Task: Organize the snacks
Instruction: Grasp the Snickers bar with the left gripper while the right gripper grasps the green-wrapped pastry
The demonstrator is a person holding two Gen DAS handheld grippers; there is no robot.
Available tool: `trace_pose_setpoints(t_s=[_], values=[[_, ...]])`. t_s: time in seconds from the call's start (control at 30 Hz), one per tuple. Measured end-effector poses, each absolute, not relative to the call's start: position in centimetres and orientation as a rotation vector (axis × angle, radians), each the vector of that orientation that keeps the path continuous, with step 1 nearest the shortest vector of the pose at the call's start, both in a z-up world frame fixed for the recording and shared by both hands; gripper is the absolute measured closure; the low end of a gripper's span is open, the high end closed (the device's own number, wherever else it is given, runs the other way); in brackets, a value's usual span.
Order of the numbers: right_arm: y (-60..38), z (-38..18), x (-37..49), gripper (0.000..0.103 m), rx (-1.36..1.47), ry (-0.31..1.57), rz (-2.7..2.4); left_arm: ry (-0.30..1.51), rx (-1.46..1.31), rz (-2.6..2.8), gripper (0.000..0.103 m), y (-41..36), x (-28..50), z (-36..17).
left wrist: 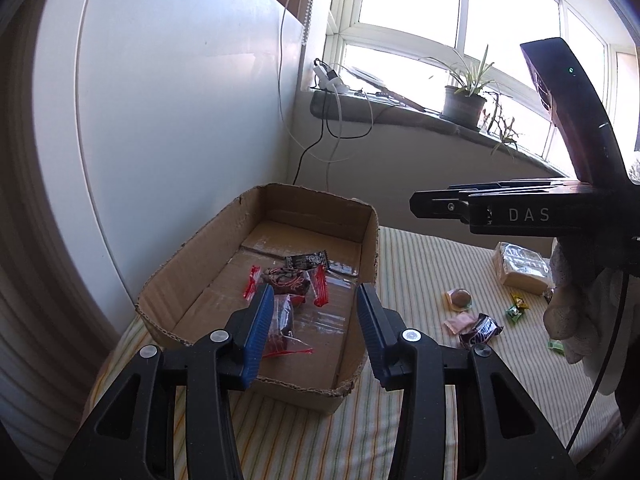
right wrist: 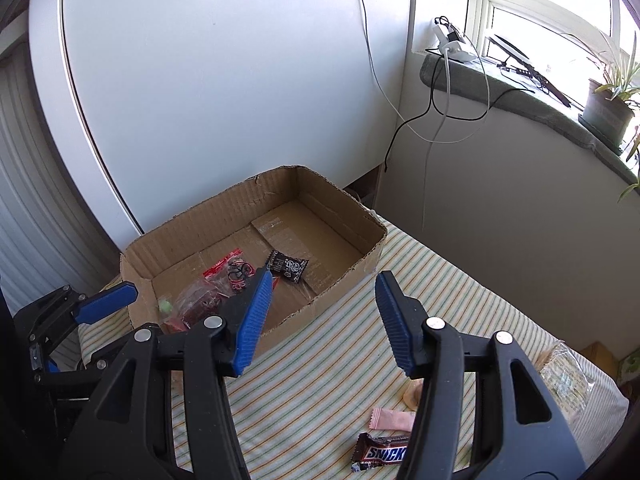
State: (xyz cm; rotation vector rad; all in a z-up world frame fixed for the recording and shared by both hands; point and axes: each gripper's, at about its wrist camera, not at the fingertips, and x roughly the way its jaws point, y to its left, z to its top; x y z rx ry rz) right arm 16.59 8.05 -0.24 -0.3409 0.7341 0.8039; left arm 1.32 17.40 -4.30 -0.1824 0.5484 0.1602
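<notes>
Evidently between deliveries, both grippers hang empty with fingers spread, the left gripper (left wrist: 316, 320) above the shallow brown cardboard box (left wrist: 370, 240) already holding red-and-clear wrapped sweets (left wrist: 286, 282), the right gripper (right wrist: 324, 312) near the brown Snickers bar (right wrist: 380, 454) on the striped worktop (right wrist: 320, 380).

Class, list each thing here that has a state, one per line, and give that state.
Box: open, holding wrapped snacks.
Left claw: open, empty, above box.
Right claw: open, empty.
Snickers: wrapped, on cloth outside box.
Pink sweet: wrapped, outside box.
</notes>
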Motion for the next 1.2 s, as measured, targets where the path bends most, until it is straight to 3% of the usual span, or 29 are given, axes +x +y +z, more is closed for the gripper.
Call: trace_pose_setpoints(t_s=[0.27, 0.4, 0.8, 1.03, 1.1, 1.2], values=[[-0.1, 1.2, 14.7, 0.046, -0.292, 0.715, 0.696, 0.564, -0.156, 0.072, 0.061, 14.5, 1.5, -4.2], [-5.5, 1.7, 13.4, 0.033, -0.242, 0.709, 0.626, 0.582, -0.153, -0.002, 0.061, 12.4, 2.1, -4.6], [-19.2, -1.1, 12.1, 0.033, -0.140, 0.792, 0.451, 0.695, -0.098, -0.210, 0.061, 6.1, 5.5, -6.7], [-21.5, -6.7, 12.3, 0.034, -0.117, 0.929, 0.474, 0.792, -0.116, -0.308, 0.061, 4.9, 9.3, -8.6], [-21.8, -7.9, 12.7, 0.040, -0.098, 0.961, 0.491, 0.812, -0.104, -0.319, 0.061, 4.5, 10.3, -9.0], [-22.2, -9.4, 13.3, 0.041, -0.072, 0.996, 0.505, 0.845, -0.088, -0.326, 0.061, 4.0, 11.5, -9.6]])
